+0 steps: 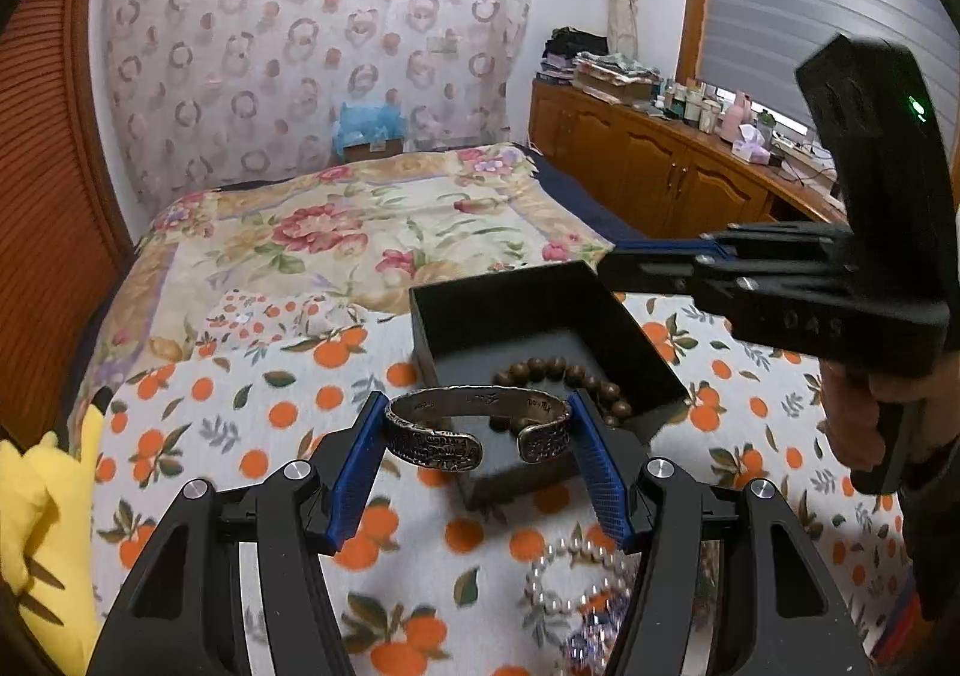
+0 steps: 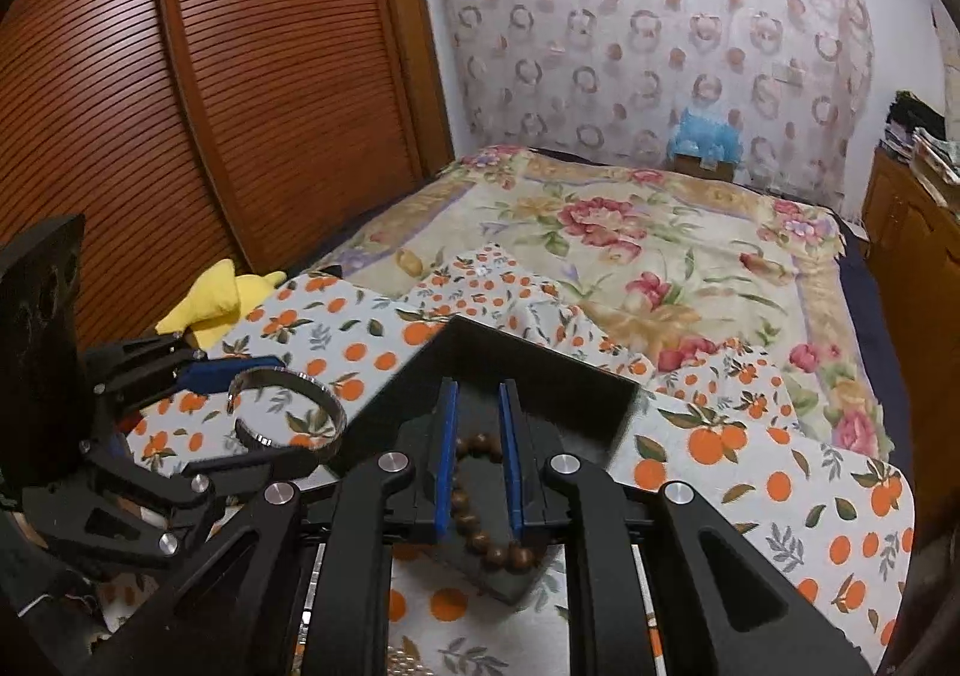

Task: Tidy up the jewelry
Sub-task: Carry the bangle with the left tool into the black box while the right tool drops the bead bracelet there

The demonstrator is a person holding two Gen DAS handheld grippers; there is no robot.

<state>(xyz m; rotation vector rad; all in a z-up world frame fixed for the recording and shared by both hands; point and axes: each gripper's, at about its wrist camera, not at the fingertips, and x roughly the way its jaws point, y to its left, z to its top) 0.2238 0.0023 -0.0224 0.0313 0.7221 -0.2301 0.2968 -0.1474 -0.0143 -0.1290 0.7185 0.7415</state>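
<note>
A silver cuff bangle [image 1: 477,427] is pinched between the blue pads of the left gripper [image 1: 478,430], at the lower centre of the left wrist frame, and is held over the near edge of the black box [image 1: 645,343]. The same bangle [image 2: 294,413] is seen at the lower left of the right wrist frame, just beside the box wall. A wooden bead bracelet [image 1: 576,385] already lies inside the box. The right gripper [image 2: 477,457] is held above that bracelet with its jaws only narrowly parted and nothing pinched between them. A pearl bracelet [image 1: 576,571] lies on the orange-print cloth [image 1: 270,418] at the bottom of the left wrist frame, not yet put away.

The main risk is judged to be the release point: if the bangle is let go over the rim, it could be tipped outward onto the cloth. The cuff is open-ended and smooth, so it could be twisted or slipped out of the pads. The box sits on soft bedding and could be nudged or tilted by either gripper. The two grippers are close and could be knocked together.
</note>
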